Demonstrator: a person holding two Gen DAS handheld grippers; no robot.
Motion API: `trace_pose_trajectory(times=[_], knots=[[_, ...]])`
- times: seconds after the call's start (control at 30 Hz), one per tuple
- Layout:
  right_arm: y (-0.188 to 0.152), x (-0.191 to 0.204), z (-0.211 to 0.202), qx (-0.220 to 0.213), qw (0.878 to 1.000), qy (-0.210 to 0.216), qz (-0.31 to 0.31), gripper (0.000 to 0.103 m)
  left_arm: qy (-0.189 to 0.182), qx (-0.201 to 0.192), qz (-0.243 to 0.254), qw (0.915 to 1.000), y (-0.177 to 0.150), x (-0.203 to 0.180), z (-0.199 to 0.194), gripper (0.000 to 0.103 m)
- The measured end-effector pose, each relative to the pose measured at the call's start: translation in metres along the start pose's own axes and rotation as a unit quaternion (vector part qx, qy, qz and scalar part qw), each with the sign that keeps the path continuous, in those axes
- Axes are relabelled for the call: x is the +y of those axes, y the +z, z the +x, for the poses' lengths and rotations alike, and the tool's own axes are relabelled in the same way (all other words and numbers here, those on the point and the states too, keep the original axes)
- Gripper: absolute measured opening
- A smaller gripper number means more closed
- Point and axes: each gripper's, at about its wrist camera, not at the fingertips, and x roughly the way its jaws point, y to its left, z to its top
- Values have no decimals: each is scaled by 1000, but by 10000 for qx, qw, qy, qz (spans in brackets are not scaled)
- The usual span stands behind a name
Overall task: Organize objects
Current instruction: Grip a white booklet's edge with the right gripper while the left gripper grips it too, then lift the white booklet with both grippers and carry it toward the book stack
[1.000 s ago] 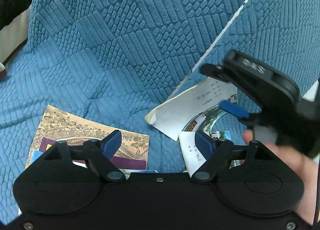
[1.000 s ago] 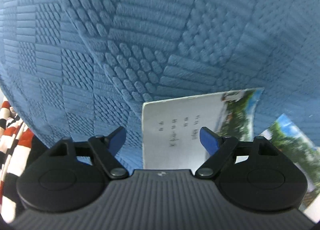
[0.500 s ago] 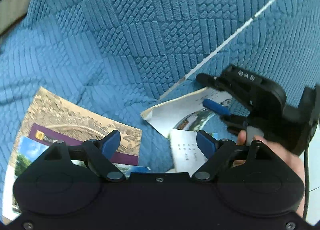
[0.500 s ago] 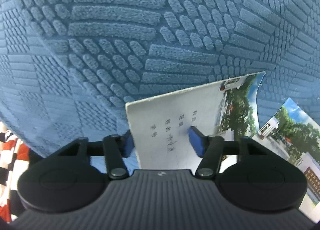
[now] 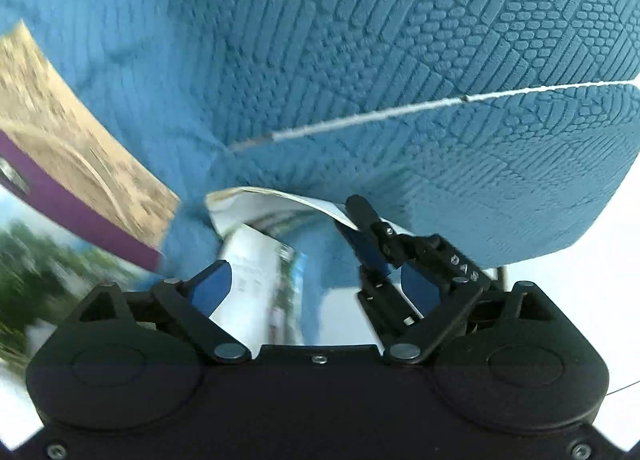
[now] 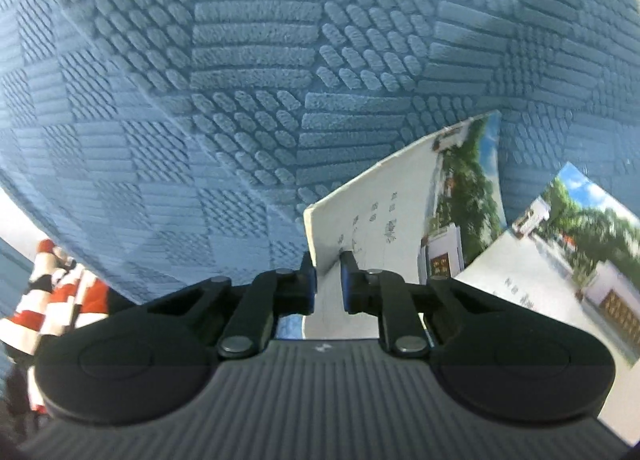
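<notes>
On blue quilt (image 6: 248, 72), right gripper (image 6: 328, 276) just closed, pinching white card (image 6: 372, 220); handwriting illegible. Left gripper (image 5: 316, 284) spreading, nothing held.

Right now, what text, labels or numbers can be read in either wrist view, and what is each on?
Embossed marks on the right gripper side plate: too small to read.
Handwritten columns on the white card it pinches: illegible.
Gate plaques on the second card: blurred.
Small emblem on the tan booklet: blurred.

A teal quilted fabric cover (image 6: 256, 60) embossed with ribbed and pebbled squares; a white paper card (image 6: 384, 228) printed with green trees; at 8 o'clock, red-and-white striped cloth (image 6: 52, 300).
</notes>
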Motion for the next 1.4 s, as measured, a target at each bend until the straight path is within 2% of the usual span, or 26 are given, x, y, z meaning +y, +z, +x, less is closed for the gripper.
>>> trace_pose_trajectory(times=[0.1,0.2,0.33,0.4,0.47,0.57,0.73,0.8,0.9,1.07,1.17,1.4], knots=[[-9,-4,-16,-53,9997,132,219,14,-264,-14,-166,9995,-4,0,5,90],[-9,-15,-31,-82,9983,277,503,12,-454,-196,-483,9976,-7,8,4,90],[-14,-21,-47,-131,9952,425,868,10,-686,-371,-928,9926,-6,22,1,85],[-17,-28,-55,-147,9924,524,1107,9,-785,-333,-1076,9905,-7,26,1,81],[-14,-22,-46,-136,9900,625,1254,8,-872,-220,-1142,9894,-8,27,5,78],[-17,-18,-51,-219,9882,824,1274,8,-987,-3,-1221,9876,-9,28,13,75],[-24,-20,-60,-251,9846,1014,1403,8,-735,-33,-1383,9876,-10,36,17,56],[-26,-15,-67,-226,9877,901,1255,8,-687,-68,-1480,9866,-8,39,16,46],[-29,-19,-73,-271,9886,799,1244,8,-615,-53,-1470,9872,-7,41,18,19],[-35,-37,-75,-265,9883,539,1403,9,-396,-21,-1316,9905,-9,39,13,6],[-42,-51,-77,-206,9837,464,1727,12,-229,81,-1131,9933,-13,35,12,6],[-49,-74,-72,-104,9767,-190,2134,25,35,128,-897,9959,-22,30,12,5]])
